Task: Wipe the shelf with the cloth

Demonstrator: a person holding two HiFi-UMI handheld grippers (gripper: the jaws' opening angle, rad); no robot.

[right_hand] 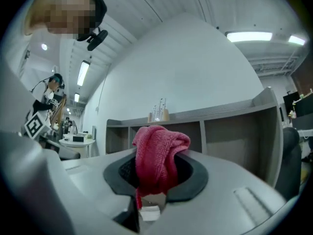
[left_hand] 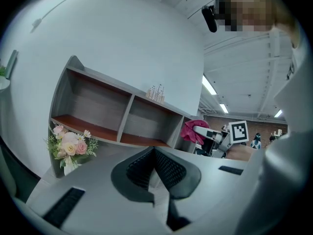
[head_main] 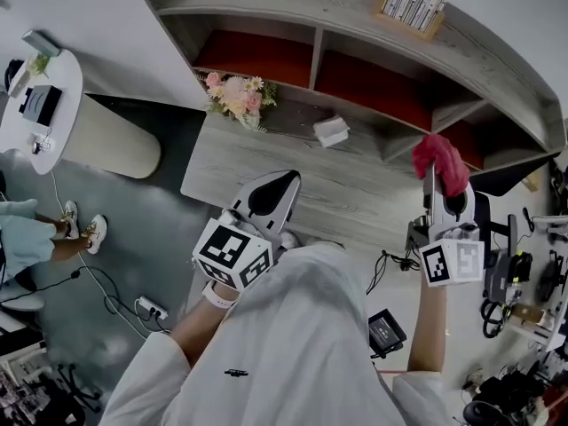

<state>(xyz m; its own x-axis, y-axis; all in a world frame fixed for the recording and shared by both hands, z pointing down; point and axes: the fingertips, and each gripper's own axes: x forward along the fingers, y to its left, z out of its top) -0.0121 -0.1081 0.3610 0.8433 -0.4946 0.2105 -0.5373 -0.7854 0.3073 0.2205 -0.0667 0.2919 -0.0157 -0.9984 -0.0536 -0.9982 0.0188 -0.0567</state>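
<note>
1. Right gripper (head_main: 443,193): the jaws are pinching the red cloth (head_main: 439,160). Its own view shows the knitted fabric bunched between the pads, with a fold crowning above the tips and a tail with a white label hanging below.
2. Left gripper (head_main: 282,185): the jaws are pressed together with nothing between them. It is held above the desk (head_main: 355,198), well to the left of the cloth.
3. Shelf (head_main: 355,29): it stands ahead of both pairs of jaws. The cloth sits near the right-hand compartment, just beyond the right jaws' tips. Contact with the wood cannot be confirmed.
4. Handling, as judged: the cloth is soft, light and limp, not fragile. It will fold and drag rather than push. The hold on the bunched middle looks sound, and the free fabric ahead of the tips should meet the wood before the jaws do.
5. Risk, as judged: friction on the boards may tug the cloth out of a light pinch. The flowers (head_main: 238,96) and a white folded item (head_main: 331,131) lie ahead of the left jaws, clear of the right.
</note>
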